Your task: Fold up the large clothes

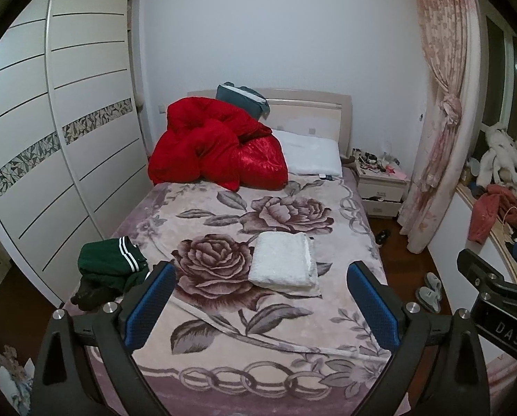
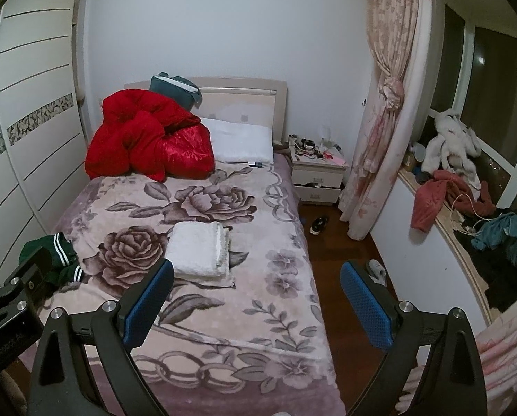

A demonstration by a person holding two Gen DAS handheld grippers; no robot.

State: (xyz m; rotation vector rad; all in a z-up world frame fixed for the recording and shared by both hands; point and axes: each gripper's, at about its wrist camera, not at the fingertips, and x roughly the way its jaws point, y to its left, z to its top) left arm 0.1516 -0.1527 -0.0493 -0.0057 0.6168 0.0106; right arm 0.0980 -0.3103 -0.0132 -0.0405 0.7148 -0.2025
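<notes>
A folded white fleece garment (image 1: pixel 282 260) lies in the middle of the bed (image 1: pixel 224 339); it also shows in the right wrist view (image 2: pixel 200 249). A crumpled green garment with white stripes (image 1: pixel 111 258) lies at the bed's left edge, also in the right wrist view (image 2: pixel 59 254). My left gripper (image 1: pixel 261 272) is open and empty, held above the foot of the bed. My right gripper (image 2: pixel 256 270) is open and empty, above the bed's right edge. Each gripper's body shows at the edge of the other's view.
A red quilt (image 1: pixel 210 145) and white pillow (image 1: pixel 310 156) lie at the headboard. A wardrobe (image 1: pixel 50 131) stands left of the bed. A nightstand (image 2: pixel 319 173), curtain (image 2: pixel 383 104), shoes (image 2: pixel 319 224) and a window sill piled with clothes (image 2: pixel 466 201) are on the right.
</notes>
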